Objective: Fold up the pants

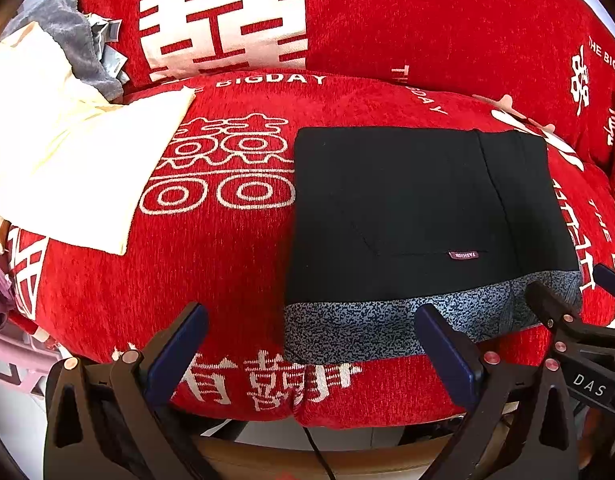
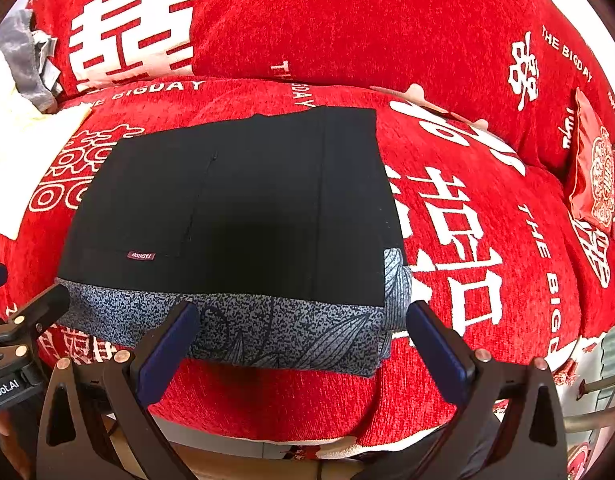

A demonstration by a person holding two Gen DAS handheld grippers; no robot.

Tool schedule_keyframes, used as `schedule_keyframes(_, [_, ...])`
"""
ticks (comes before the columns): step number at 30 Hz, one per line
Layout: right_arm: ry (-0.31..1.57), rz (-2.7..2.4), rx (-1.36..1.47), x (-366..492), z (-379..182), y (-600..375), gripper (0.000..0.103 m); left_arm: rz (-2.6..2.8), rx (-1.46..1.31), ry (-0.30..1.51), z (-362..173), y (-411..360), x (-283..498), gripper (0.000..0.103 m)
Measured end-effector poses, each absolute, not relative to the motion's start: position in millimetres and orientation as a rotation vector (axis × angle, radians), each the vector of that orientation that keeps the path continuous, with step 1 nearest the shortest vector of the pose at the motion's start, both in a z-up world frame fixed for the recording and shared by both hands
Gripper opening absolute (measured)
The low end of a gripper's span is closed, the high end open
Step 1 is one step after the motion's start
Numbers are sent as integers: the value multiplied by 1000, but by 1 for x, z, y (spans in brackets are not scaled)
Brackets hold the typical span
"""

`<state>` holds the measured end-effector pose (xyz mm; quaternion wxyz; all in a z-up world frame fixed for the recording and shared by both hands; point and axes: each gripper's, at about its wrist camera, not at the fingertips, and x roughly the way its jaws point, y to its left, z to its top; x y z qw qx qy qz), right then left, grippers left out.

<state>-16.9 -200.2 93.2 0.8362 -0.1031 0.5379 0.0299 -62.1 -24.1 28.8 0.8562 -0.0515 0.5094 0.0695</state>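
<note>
Pants [image 1: 419,208] lie folded into a compact black rectangle on the red sofa cushion [image 1: 227,264], atop a speckled grey garment [image 1: 347,328]. Left hand-held gripper [image 1: 315,344] and right hand-held gripper [image 2: 303,340] both gape wide, empty. Probably finished: square any stray edges and avoid dragging the grey layer.

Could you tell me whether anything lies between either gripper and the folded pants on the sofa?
Nothing visible does. The left gripper and right gripper are both open in front of the pants' near edge, with only bare red sofa cover below. The cream cloth lies off to the left, apart from the pants.
</note>
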Motion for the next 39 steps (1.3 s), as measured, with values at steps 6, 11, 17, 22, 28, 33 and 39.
schedule_keyframes(6, [1135, 62, -222, -17, 94, -199, 103, 142, -104, 1075, 27, -26, -62, 103])
schedule_keyframes(11, [1134, 61, -224, -17, 95, -199, 103, 136, -98, 1077, 27, -28, -62, 103])
schedule_keyframes(17, [1134, 61, -224, -17, 94, -199, 103, 133, -122, 1080, 27, -25, -62, 103])
schedule_keyframes(22, [1135, 62, -224, -17, 94, -199, 103, 135, -118, 1080, 27, -25, -62, 103])
schedule_keyframes(28, [1134, 63, -224, -17, 94, -198, 103, 132, -111, 1082, 26, -27, -62, 103])
schedule_keyframes(33, [1133, 62, -224, -18, 94, -198, 103, 125, -116, 1094, 23, -28, -62, 103])
schedule_keyframes(39, [1135, 64, -227, -18, 94, -197, 103, 103, -155, 1109, 21, -26, -62, 103])
